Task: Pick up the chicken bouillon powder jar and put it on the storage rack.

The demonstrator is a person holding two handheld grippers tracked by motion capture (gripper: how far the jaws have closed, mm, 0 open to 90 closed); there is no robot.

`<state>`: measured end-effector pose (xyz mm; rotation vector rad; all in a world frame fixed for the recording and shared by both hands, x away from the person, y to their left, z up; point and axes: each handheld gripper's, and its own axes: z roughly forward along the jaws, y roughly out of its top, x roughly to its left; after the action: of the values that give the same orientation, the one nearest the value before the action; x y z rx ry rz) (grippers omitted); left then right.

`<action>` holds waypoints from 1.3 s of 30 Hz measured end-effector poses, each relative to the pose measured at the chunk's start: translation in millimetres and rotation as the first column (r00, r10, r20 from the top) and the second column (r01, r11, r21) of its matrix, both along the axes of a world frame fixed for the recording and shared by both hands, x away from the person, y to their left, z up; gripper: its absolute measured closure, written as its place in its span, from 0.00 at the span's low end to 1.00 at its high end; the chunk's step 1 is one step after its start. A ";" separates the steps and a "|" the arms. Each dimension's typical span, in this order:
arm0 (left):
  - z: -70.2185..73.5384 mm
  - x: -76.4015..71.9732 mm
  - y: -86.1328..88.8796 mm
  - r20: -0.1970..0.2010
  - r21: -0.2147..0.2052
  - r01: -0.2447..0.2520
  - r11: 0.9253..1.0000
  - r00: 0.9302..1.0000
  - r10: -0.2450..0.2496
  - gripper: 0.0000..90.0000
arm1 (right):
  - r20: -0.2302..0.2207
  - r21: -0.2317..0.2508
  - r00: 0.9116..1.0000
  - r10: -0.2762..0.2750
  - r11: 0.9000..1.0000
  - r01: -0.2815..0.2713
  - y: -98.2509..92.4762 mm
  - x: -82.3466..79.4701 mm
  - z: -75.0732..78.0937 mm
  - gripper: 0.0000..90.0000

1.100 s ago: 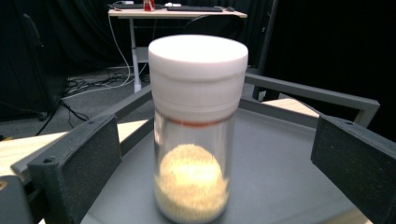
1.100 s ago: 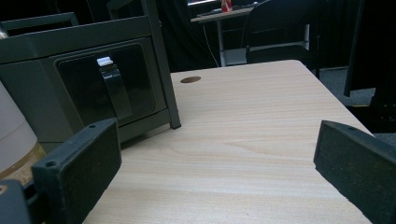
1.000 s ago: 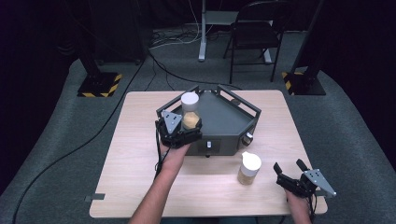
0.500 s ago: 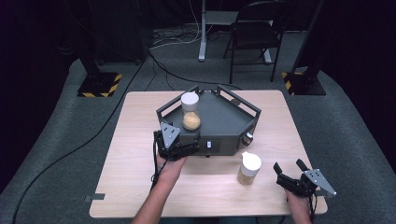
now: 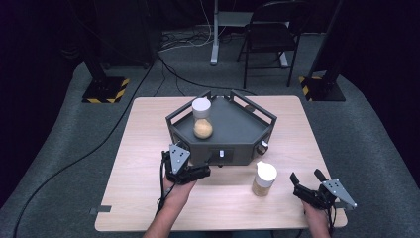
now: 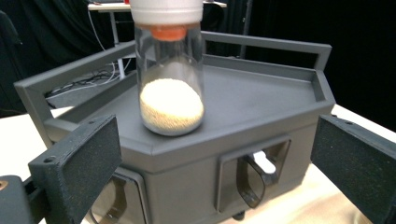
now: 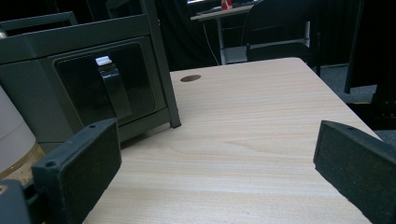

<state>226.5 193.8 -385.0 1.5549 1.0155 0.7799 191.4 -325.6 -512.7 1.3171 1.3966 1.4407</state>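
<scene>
A dark grey box [image 5: 233, 130] with railed top stands mid-table. On its top left stands a clear jar [image 5: 202, 119] with a white lid and beige grains; the left gripper view shows this jar [image 6: 171, 100] upright just ahead, on the box [image 6: 266, 102]. My left gripper [image 5: 203, 170] is open in front of the box's front left face, touching nothing; its jaws [image 6: 219, 154] stand wide apart. A second white-lidded jar [image 5: 264, 179] stands on the table at front right. My right gripper [image 5: 305, 176] is open, to the right of it, and empty.
The wooden table [image 5: 143, 144] has bare room at left and far right. The box front [image 7: 60, 84] carries a latch handle [image 7: 113, 88]. The second jar [image 7: 11, 135] sits at the right gripper view's left edge. A chair [image 5: 270, 34] and floor cables lie beyond the table.
My left gripper has drawn back from the jar on the box toward the table's front edge. The jar stays upright on the box. The right gripper has not moved.
</scene>
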 end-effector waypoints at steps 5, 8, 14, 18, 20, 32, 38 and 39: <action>-6.3 -6.9 -0.4 -0.003 0.022 0.010 1.000 1.000 -0.010 0.02 | 0.000 0.003 1.000 0.000 1.000 0.000 -0.3 0.0 -0.1 0.00; -9.0 -9.9 1.1 -0.004 0.021 0.016 1.000 1.000 -0.016 0.02 | 0.000 0.003 1.000 0.001 1.000 -0.001 -0.4 -0.1 -0.1 0.00; -13.0 -16.3 3.8 -0.006 0.045 0.040 0.998 0.999 -0.040 0.02 | -0.001 0.006 1.000 0.002 1.000 -0.002 -1.1 0.2 -0.1 0.00; -18.3 -19.2 7.1 -0.008 0.048 0.044 0.998 0.999 -0.044 0.02 | -0.001 0.004 1.000 0.002 1.000 -0.002 -0.7 0.2 0.0 0.00; -20.9 -19.5 8.3 -0.013 0.050 0.045 0.998 0.999 -0.044 0.02 | -0.003 0.005 1.000 0.002 1.000 -0.002 -0.8 0.3 0.2 0.00; -36.0 -22.4 16.9 -0.012 0.047 0.036 0.998 0.999 -0.035 0.02 | -0.009 0.018 1.000 0.010 1.000 -0.010 -3.1 1.5 0.6 0.01; -41.3 -23.4 20.8 -0.015 0.034 0.025 0.999 1.000 -0.024 0.02 | -0.007 0.012 1.000 0.000 1.000 0.000 -1.2 1.0 0.6 0.00; -42.9 -23.8 21.9 -0.013 0.033 0.024 0.999 1.000 -0.024 0.02 | -0.008 0.012 1.000 0.000 1.000 0.000 -1.2 1.1 0.7 0.00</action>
<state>202.8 215.7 -427.9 1.5992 0.9954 0.7747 192.5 -326.8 -512.0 1.3315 1.3952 1.4479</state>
